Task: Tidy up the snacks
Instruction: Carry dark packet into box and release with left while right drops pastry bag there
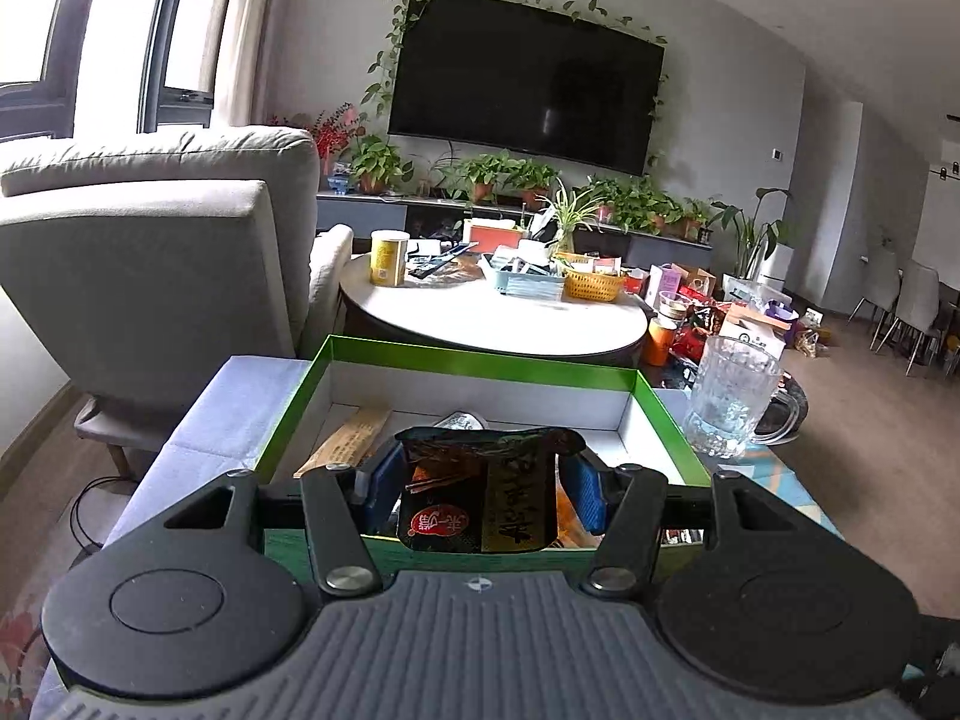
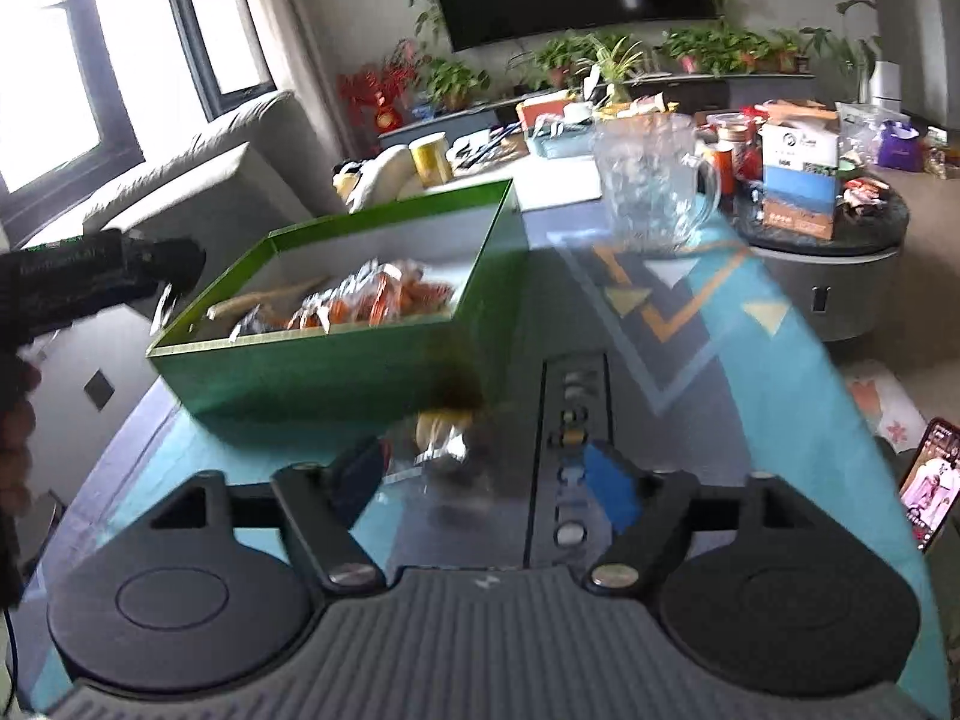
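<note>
My left gripper (image 1: 483, 483) is shut on a dark snack packet (image 1: 474, 504) with a red logo and a gold stripe, held upright over the near side of the green box (image 1: 480, 358). A tan stick packet (image 1: 351, 438) lies in the box. In the right wrist view the green box (image 2: 336, 372) holds several orange snack packets (image 2: 384, 300). My right gripper (image 2: 486, 474) stands open just above the table, with a blurred silvery-yellow packet (image 2: 444, 441) loose between its fingers, beside the box's near corner. The left gripper (image 2: 102, 282) shows at the box's left.
A glass mug (image 1: 732, 402) stands right of the box, on the patterned tabletop (image 2: 690, 324). A remote control (image 2: 573, 456) lies by the right gripper and a phone (image 2: 930, 480) at the right edge. A cluttered round table (image 1: 498, 324) and grey sofa (image 1: 150, 252) lie beyond.
</note>
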The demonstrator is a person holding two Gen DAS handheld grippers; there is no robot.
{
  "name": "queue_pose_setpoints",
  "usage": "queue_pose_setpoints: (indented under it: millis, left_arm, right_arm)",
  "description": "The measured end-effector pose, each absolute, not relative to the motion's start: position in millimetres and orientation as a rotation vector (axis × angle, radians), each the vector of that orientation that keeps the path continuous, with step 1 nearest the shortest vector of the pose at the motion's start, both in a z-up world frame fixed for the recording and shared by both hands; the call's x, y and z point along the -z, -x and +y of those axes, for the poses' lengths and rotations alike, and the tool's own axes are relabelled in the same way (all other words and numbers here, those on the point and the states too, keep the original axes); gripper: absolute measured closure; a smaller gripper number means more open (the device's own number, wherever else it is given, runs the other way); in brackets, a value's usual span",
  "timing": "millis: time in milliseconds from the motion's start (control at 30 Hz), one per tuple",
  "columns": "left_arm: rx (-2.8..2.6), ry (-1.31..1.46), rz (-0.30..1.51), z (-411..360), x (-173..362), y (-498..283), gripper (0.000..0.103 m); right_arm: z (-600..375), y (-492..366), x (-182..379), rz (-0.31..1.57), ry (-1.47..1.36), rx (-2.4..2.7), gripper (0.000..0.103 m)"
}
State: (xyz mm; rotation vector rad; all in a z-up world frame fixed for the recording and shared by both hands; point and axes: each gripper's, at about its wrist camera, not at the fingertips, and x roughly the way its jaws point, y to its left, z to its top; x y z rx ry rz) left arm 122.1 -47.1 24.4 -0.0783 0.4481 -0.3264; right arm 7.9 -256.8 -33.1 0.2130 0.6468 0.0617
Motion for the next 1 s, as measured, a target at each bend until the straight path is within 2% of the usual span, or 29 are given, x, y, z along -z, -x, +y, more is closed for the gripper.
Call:
queue_pose_setpoints:
  millis: [100, 433, 567, 633, 667, 700, 1000]
  left_arm:
    - [0.327, 0.072, 0.438, -48.9, -26.5, -123.3, 0.050]
    - [0.311, 0.047, 0.406, -53.3, -33.9, -138.5, 0.050]
    - [0.310, 0.046, 0.410, -54.2, -32.0, -145.9, 0.050]
    - [0.308, 0.044, 0.412, -53.9, -30.4, -152.1, 0.050]
    - [0.304, 0.046, 0.414, -53.7, -29.4, -155.4, 0.050]
    - [0.302, 0.049, 0.417, -53.7, -28.0, -157.9, 0.050]
    - [0.198, 0.027, 0.481, -60.3, -22.6, -191.1, 0.045]
  right_arm:
    - [-247.2, -12.3, 37.4, 0.648, -0.157, -0.059, 0.011]
    - [-223.8, -53.4, 37.2, 0.714, -0.242, -0.044, 0.011]
    - [-212.6, -65.1, 43.4, 0.737, -0.190, -0.041, 0.011]
    - [-212.5, -66.4, 49.2, 0.750, -0.165, -0.028, 0.020]
    - [-214.2, -65.6, 51.2, 0.752, -0.159, -0.025, 0.034]
    - [-215.3, -62.2, 50.8, 0.744, -0.127, -0.020, 0.043]
    - [-231.1, -18.4, 26.7, 0.722, -0.142, -0.097, 0.045]
